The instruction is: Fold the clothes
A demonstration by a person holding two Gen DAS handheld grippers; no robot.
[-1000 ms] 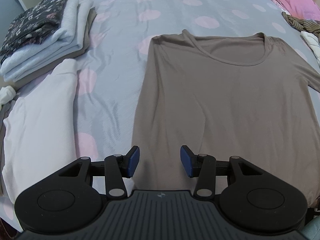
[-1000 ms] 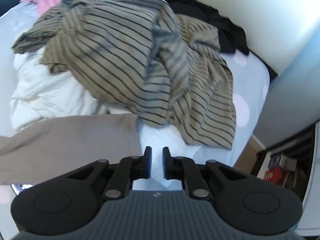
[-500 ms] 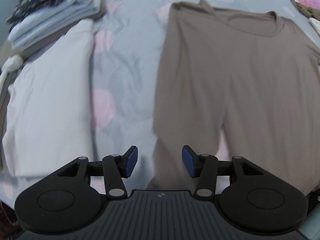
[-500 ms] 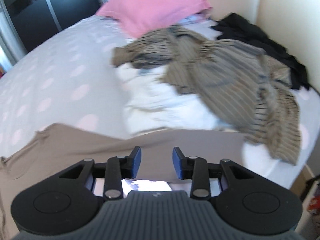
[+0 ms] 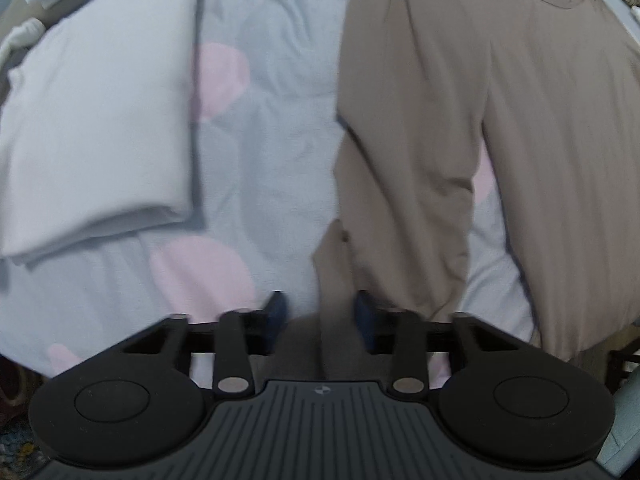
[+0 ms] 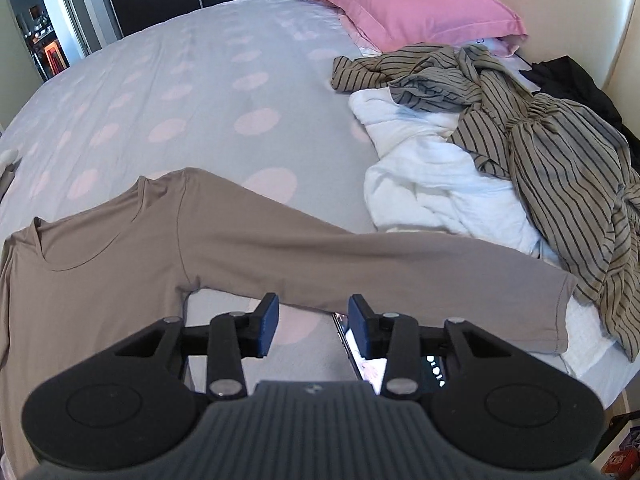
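A brown long-sleeved top lies flat on the bed, neckline away from me. Its left sleeve is folded down alongside the body, and the cuff end reaches between the jaws of my left gripper, which is open. In the right wrist view the same top shows with its right sleeve stretched out to the right. My right gripper is open and empty just in front of that sleeve's lower edge.
A folded white garment lies left of the top. A striped shirt and a white garment are heaped at the right, with a pink pillow behind. A phone lies under the right gripper. The bedsheet is grey with pink dots.
The left gripper moved down toward the near end of the left sleeve, which now lies between its jaws. The right gripper opened and swung left from the heap to the right sleeve.
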